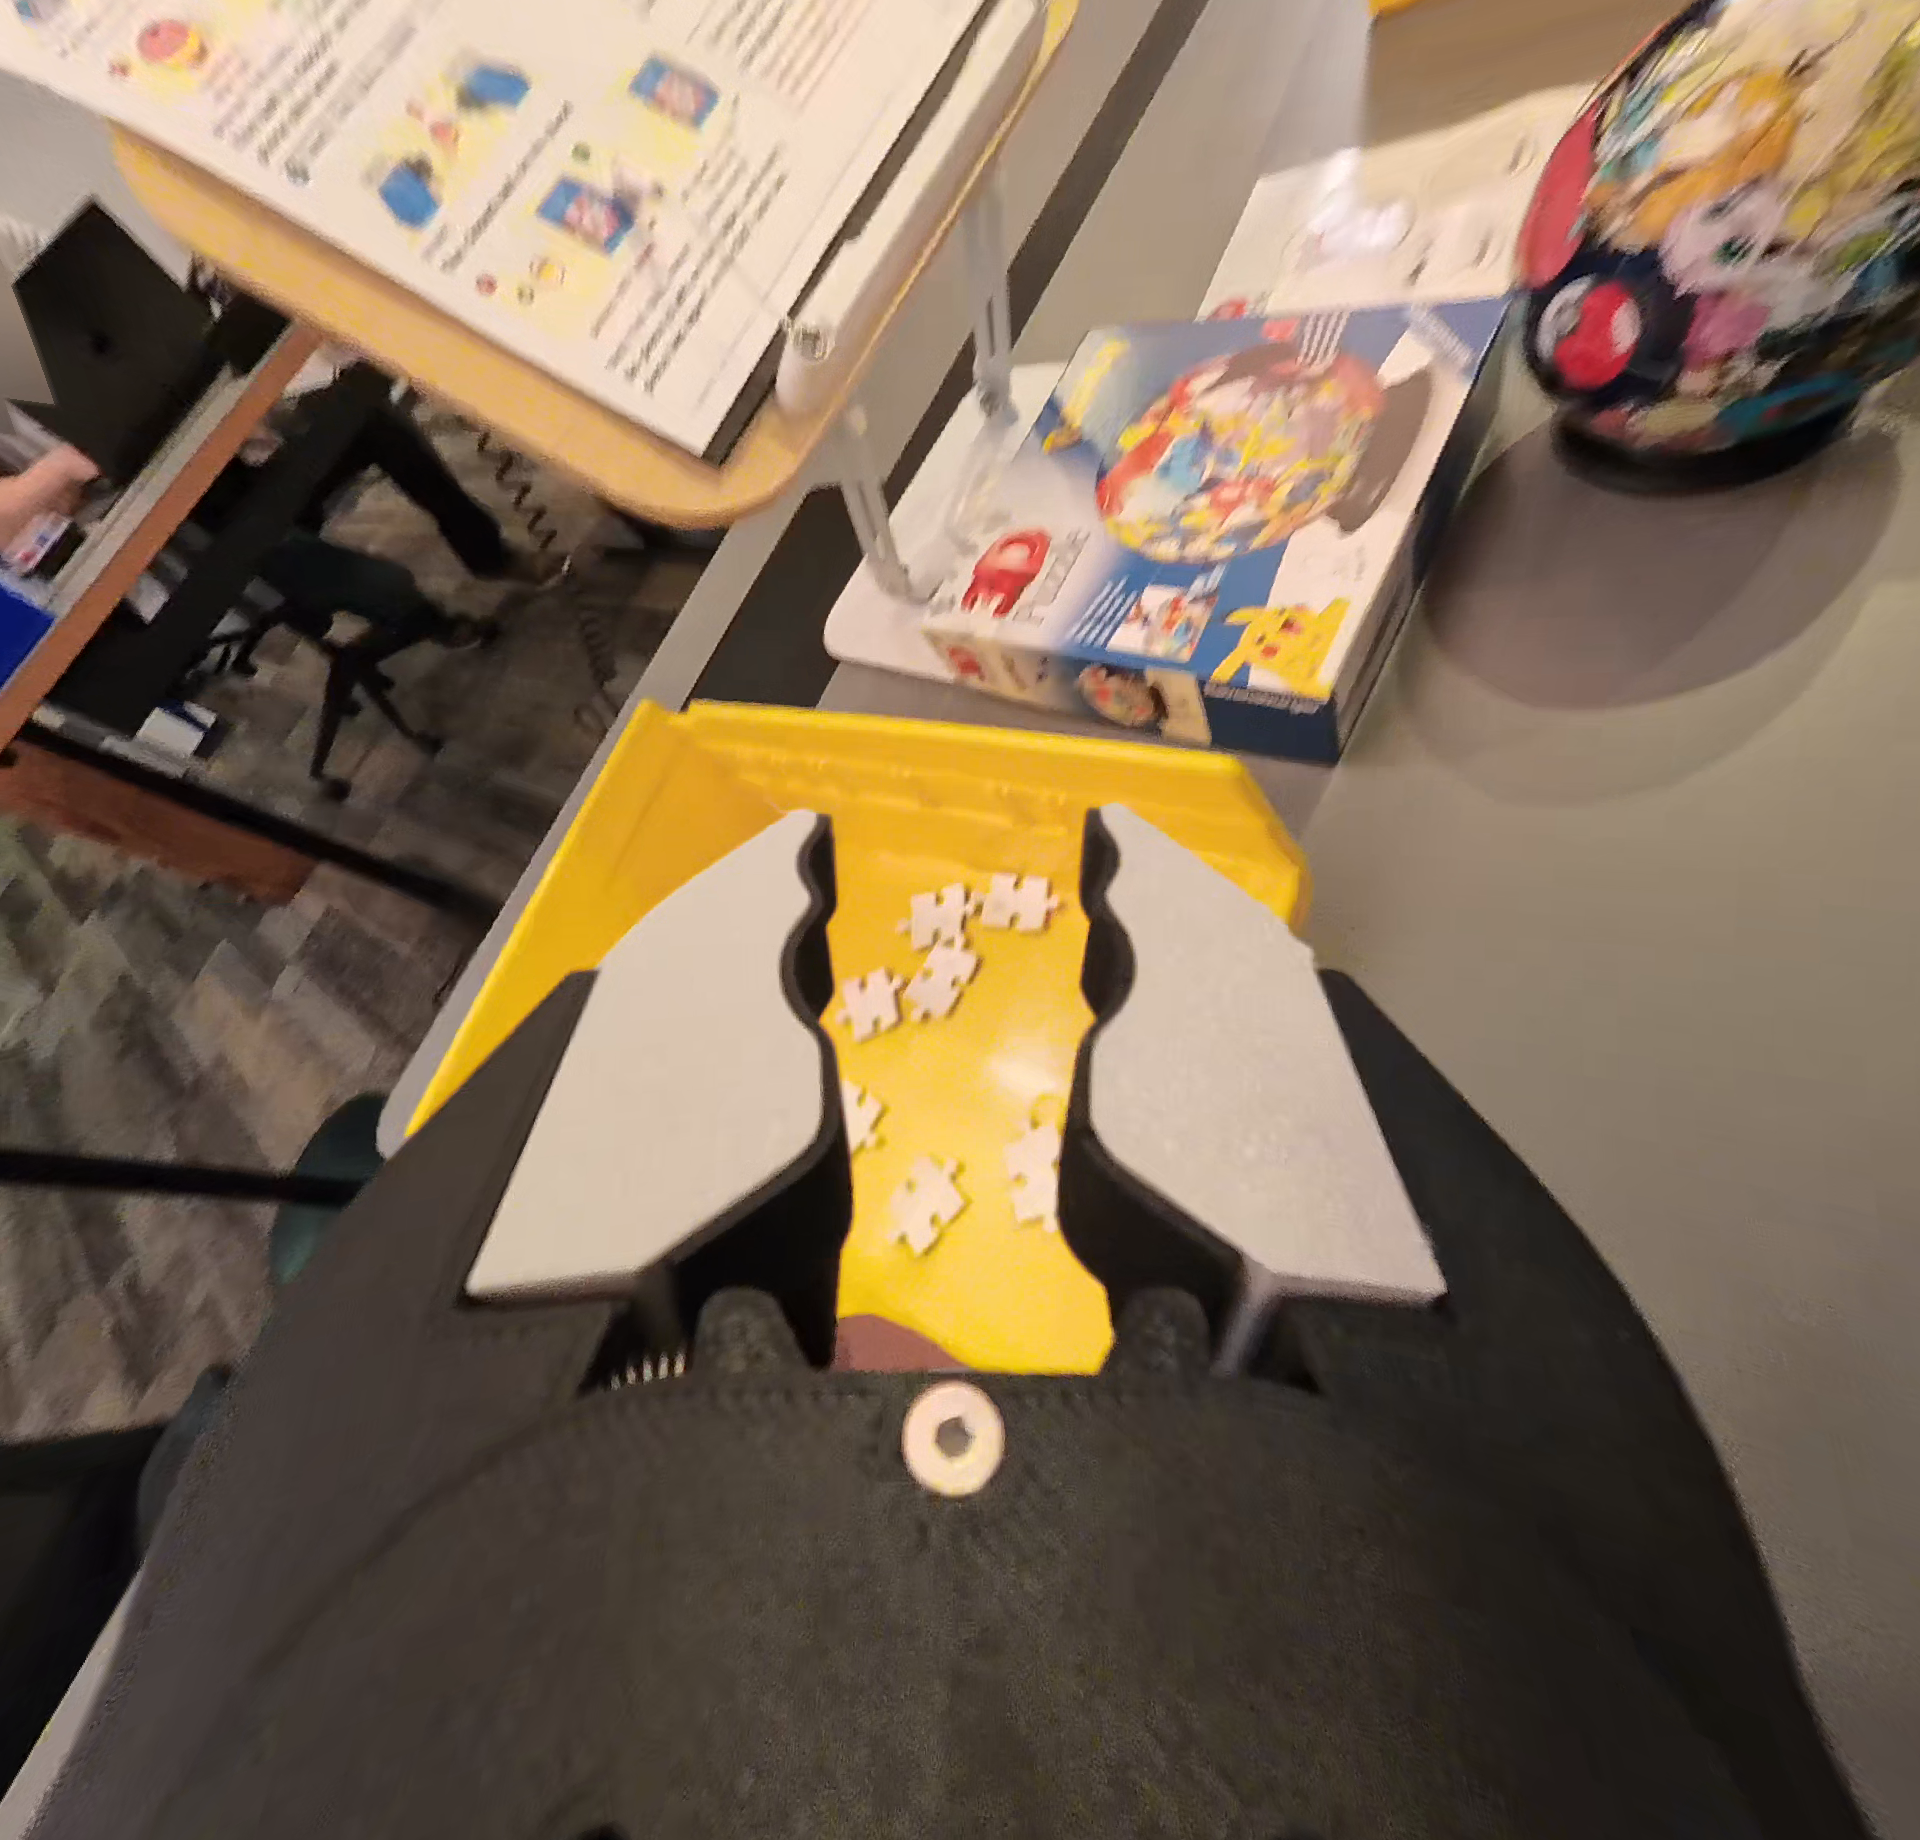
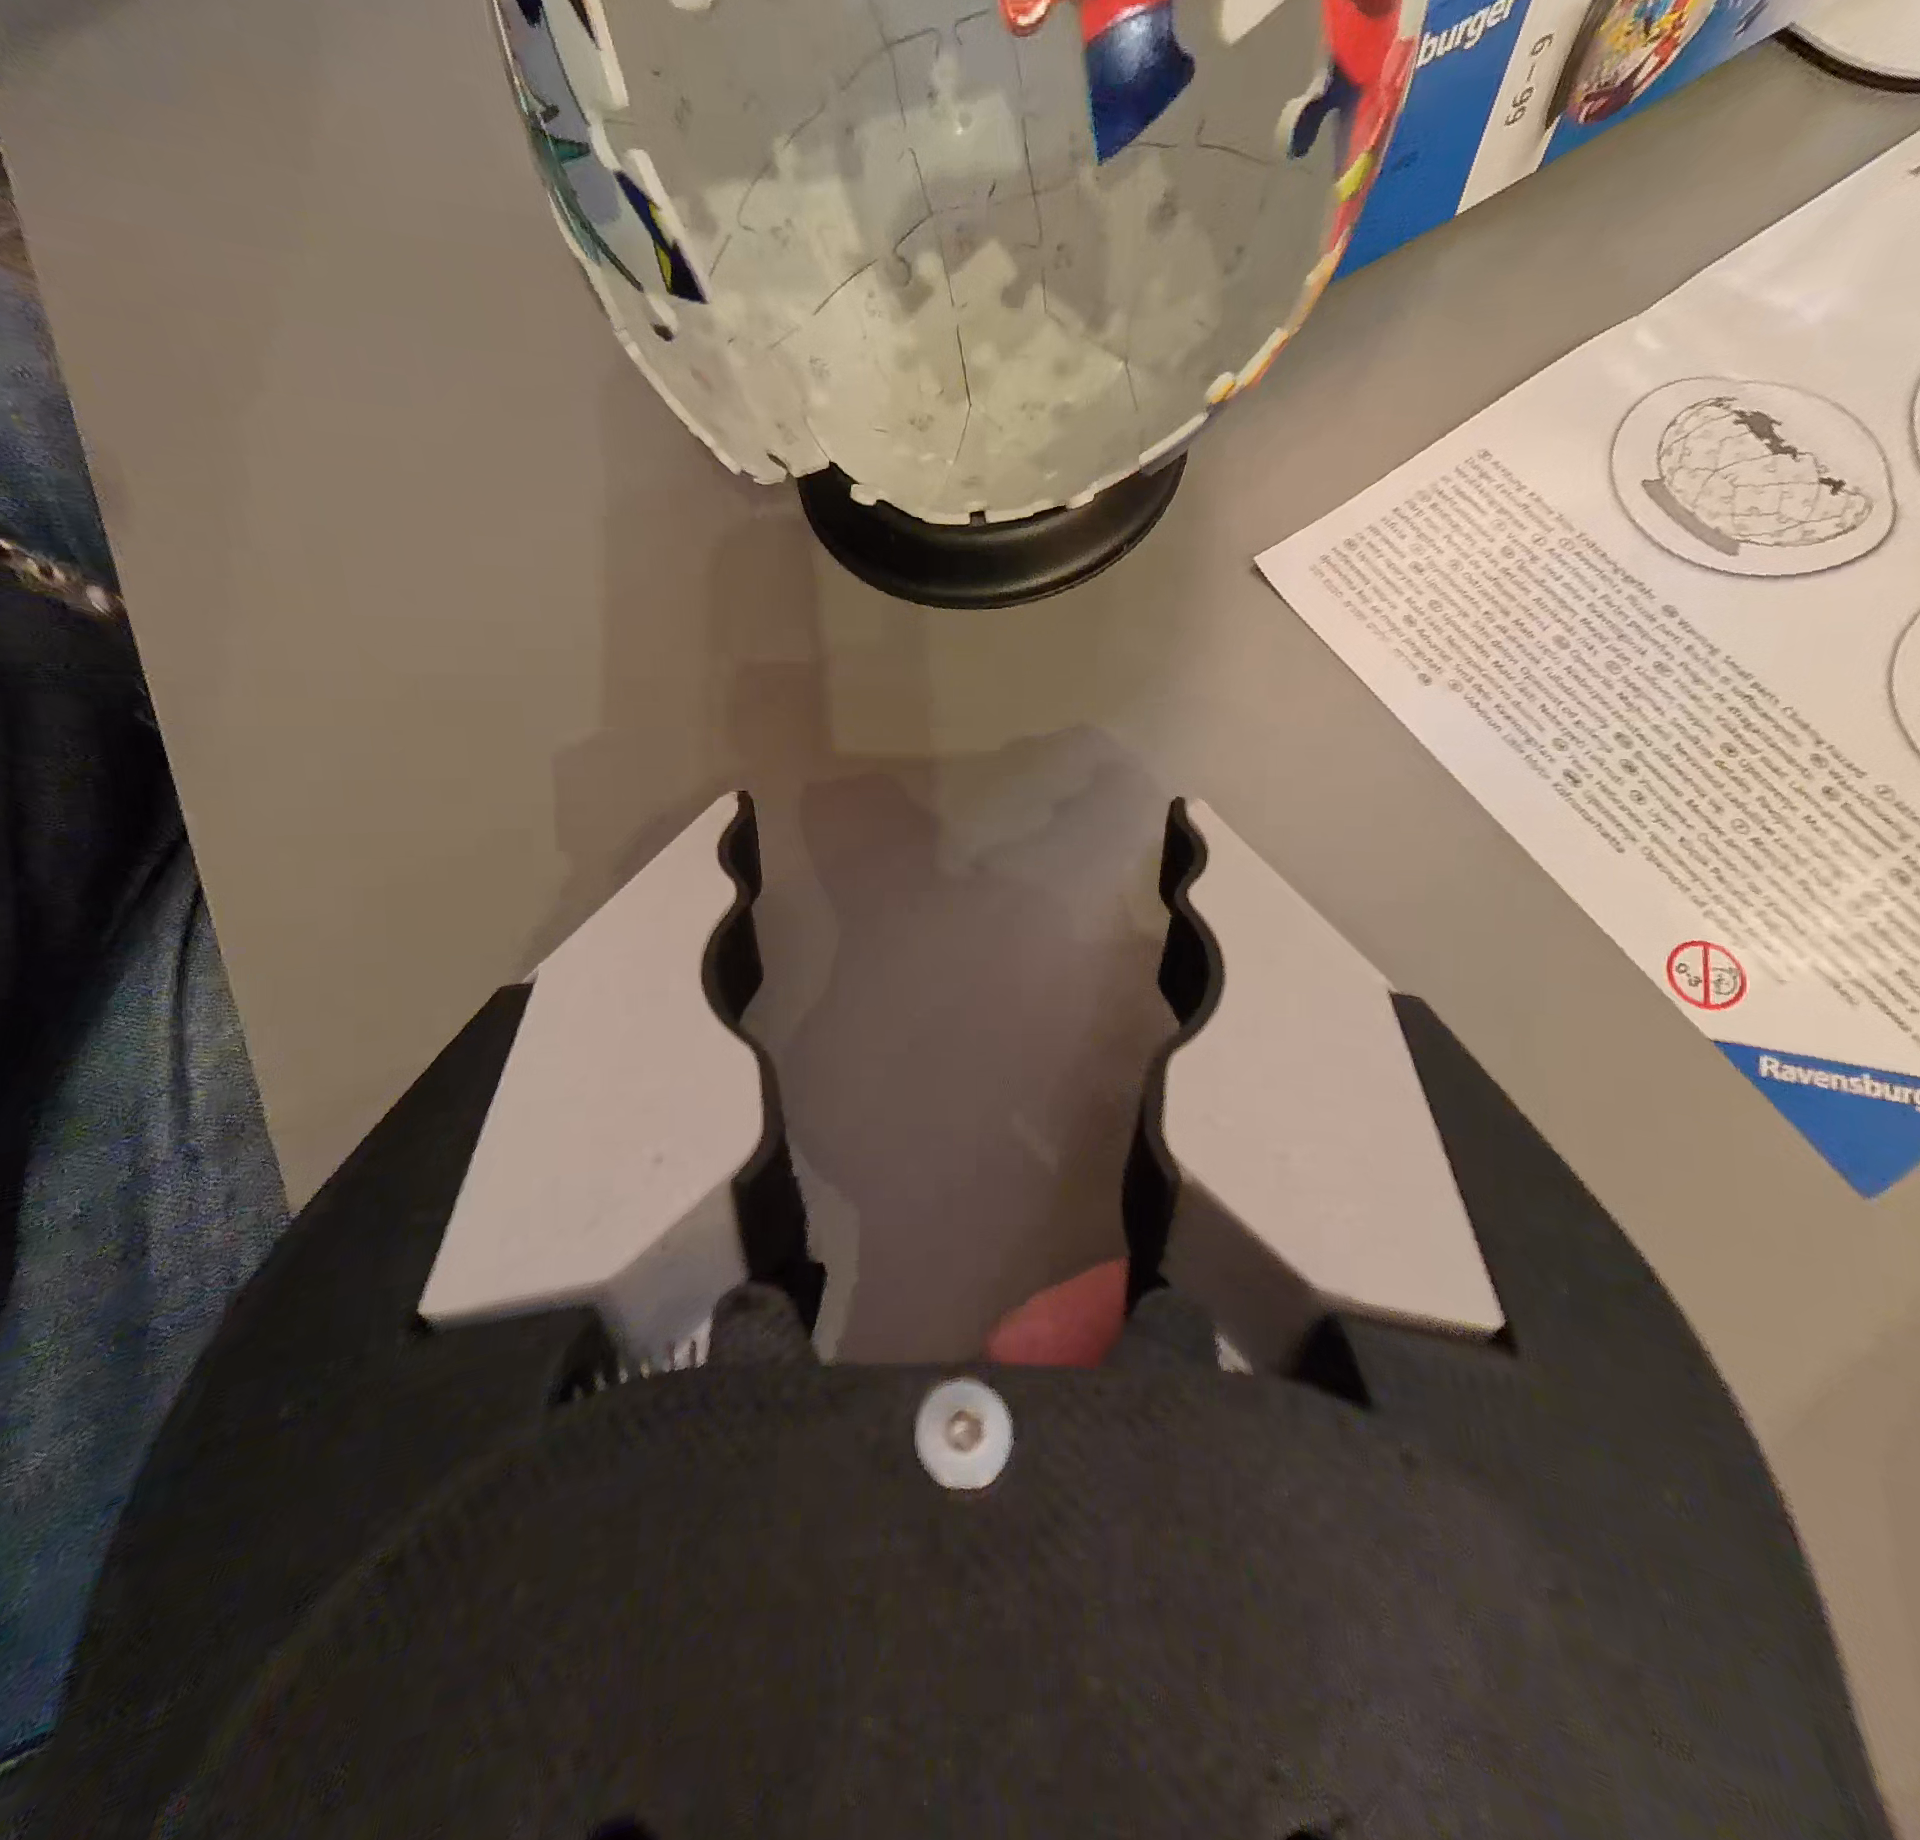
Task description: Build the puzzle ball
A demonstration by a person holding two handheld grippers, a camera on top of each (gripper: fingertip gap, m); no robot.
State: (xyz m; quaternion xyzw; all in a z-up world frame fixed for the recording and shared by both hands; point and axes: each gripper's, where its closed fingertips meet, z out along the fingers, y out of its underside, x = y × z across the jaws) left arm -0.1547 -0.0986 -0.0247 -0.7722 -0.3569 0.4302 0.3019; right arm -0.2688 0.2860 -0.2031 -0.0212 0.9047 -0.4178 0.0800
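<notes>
- left gripper (image 1: 956, 855) hung over yellow tray (image 1: 1174, 782), fingers (image 1: 717, 959) parted, holding nothing; loose white pieces (image 1: 940, 980) lay below between them.
- right gripper (image 2: 956, 834) was spread wide and empty above tabletop (image 2: 364, 440), near puzzle ball (image 2: 935, 232).
- ball sat on black stand (image 2: 987, 554), shell unfinished, opening facing this camera.
- judgement: pick one piece by its edges, avoid neighbours; steady ball with right gripper before pressing in.

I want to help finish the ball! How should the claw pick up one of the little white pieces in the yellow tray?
Come straight down with the open left claw onto a loose puzzle piece in the yellow tray. It probably lies flat, so pinch its opposite edges; that one sits apart from the others.
</notes>
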